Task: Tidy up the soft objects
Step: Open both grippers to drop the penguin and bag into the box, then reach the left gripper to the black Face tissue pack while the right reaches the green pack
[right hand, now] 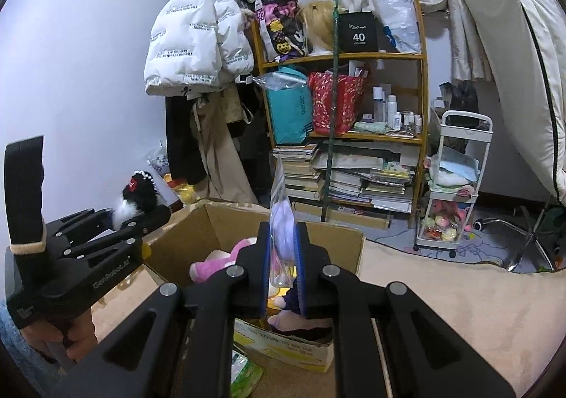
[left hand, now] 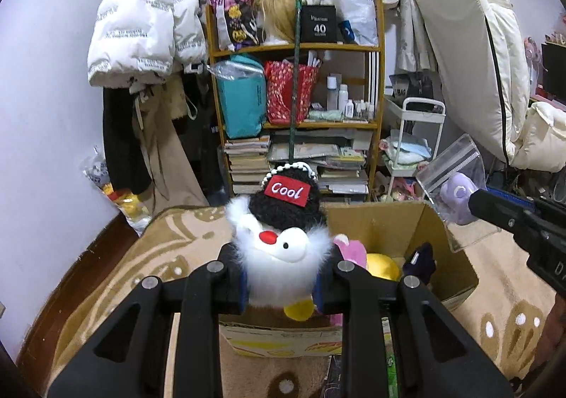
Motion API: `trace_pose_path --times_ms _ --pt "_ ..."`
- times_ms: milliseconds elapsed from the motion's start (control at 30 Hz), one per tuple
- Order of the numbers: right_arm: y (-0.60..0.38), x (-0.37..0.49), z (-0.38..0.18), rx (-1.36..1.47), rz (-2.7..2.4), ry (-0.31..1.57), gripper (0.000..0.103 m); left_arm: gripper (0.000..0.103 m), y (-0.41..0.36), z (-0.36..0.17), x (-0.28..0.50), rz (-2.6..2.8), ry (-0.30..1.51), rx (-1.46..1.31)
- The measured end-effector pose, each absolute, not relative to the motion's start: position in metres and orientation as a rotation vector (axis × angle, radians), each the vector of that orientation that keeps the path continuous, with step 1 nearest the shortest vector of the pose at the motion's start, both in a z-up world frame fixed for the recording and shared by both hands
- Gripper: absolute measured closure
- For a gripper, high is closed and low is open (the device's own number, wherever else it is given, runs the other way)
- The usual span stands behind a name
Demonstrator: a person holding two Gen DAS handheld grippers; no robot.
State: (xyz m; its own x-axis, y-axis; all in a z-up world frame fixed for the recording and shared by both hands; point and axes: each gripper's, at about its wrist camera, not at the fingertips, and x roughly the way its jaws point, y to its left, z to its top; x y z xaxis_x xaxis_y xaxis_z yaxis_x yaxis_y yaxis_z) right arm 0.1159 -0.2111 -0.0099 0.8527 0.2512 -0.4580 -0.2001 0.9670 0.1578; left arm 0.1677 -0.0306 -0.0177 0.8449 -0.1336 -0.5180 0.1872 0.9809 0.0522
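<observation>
Plush bird pinched in left gripper above box, bagged purple toy clamped by right gripper over box, pink plush inside

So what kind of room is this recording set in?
Most likely a lived-in bedroom or small apartment room: a puffer jacket hangs on the wall, a wooden shelf holds books and toiletries, and a mattress leans upright.

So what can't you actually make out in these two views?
- Bottom of the brown cardboard box: both views, gripper linkages cover it.
- Purple plush in the clear zip bag: right wrist view, edge-on, shape unclear.
- Small bottles' labels on the wooden shelf: too small.
</observation>
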Motion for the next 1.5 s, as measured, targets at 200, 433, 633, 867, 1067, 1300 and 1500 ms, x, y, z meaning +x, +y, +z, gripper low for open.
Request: trace_pose_path --times_ms 200,433,633,867,1067,1300,1500 --pt "-0.207 0.130 -0.031 0.114 0.261 0.546 0.090 0.077 -0.032 -0.038 0.180 -0.205 0.604 0.077" --pt "-0.207 0.138 -0.048 0.150 0.294 0.598 0.089 0.072 -0.032 -0.051 0.189 -0.216 0.670 0.051" --pt "-0.209 0.138 -0.053 0.132 0.266 0.612 0.089 0.064 -0.033 -0.058 0.190 -0.196 0.709 0.070" --pt "-0.214 0.130 -0.049 0.130 0.247 0.619 0.069 0.034 -0.026 -0.051 0.183 -0.174 0.706 0.078" --pt "-0.221 0.113 -0.049 0.209 0.238 0.642 0.051 0.025 -0.016 -0.046 0.170 -0.173 0.741 0.037" --pt "-0.218 0.093 -0.039 0.205 0.244 0.656 0.030 0.010 -0.013 -0.034 0.139 -0.148 0.740 0.077" --pt "-0.208 0.064 -0.034 0.150 0.245 0.665 0.007 0.007 -0.004 -0.025 0.121 -0.146 0.770 0.033"
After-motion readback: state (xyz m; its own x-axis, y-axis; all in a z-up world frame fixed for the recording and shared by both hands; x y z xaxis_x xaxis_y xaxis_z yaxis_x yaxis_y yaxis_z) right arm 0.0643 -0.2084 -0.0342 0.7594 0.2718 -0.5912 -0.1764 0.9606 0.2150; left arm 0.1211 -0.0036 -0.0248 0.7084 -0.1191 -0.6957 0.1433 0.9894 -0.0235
